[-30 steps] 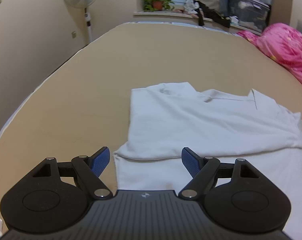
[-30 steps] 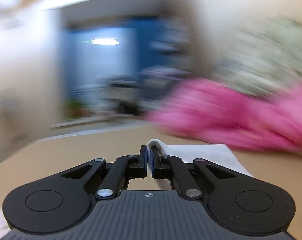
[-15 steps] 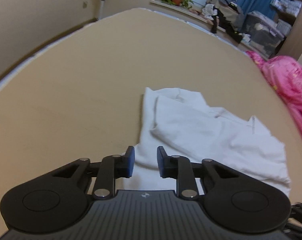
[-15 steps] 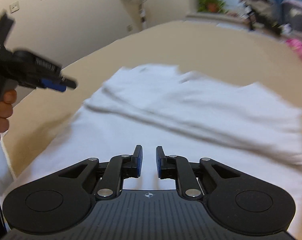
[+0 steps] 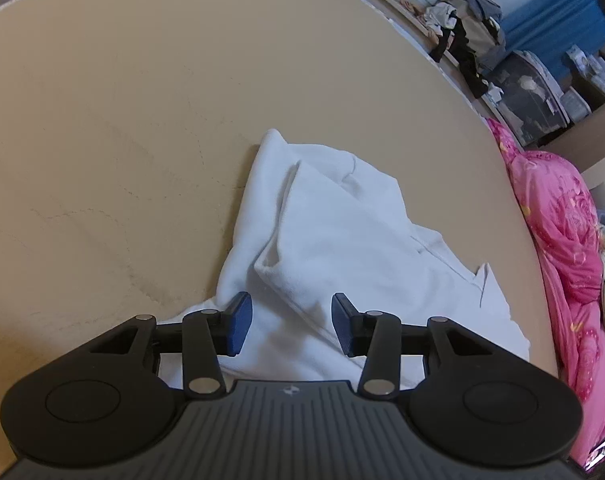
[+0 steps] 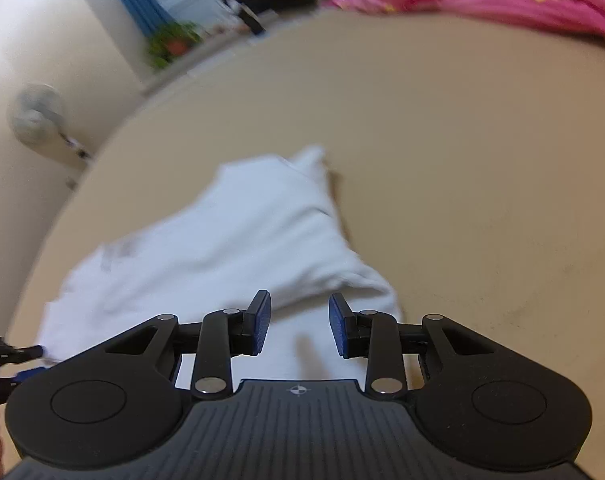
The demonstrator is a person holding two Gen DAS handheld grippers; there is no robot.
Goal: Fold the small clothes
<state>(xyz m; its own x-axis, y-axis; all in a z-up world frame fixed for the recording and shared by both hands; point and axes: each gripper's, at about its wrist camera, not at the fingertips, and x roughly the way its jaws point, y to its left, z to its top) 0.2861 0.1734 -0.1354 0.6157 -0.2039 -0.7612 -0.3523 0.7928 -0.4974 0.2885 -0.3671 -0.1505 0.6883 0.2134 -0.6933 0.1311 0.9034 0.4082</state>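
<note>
Left fingers (image 5: 238,326): spread wide, nothing pinched; the blue pads are seen either side of a folded edge of the shirt (image 5: 342,248).
Left gripper (image 5: 288,326): held low over the shirt's near-left part, the jaws straddling the ridge of the upper layer.
Right fingers (image 6: 260,322): also spread, nothing gripped; white cloth lies beneath and between them.
Right gripper (image 6: 300,324): poised over the shirt's near-right part, close to its right edge.
Shirt: laid on the tan bed (image 5: 122,100), partly folded, one layer doubled over another, its far corner pointing away.
Risk, left: if the jaws are closed here, only the top layer may be caught, and the fold beneath would be dragged open.
Risk, right: the view is blurred by motion, so a hurried pinch may miss the edge or bunch the cloth.
Risk, both: uneven lifting would skew the next fold.
Left view only: crisp creases and the collar-like notch at the right are shown, plus the pink quilt (image 5: 562,240) beside the bed.
Right view only: the left gripper's tip is glimpsed at the frame's left edge, and the shirt's right border against bare bed.
</note>
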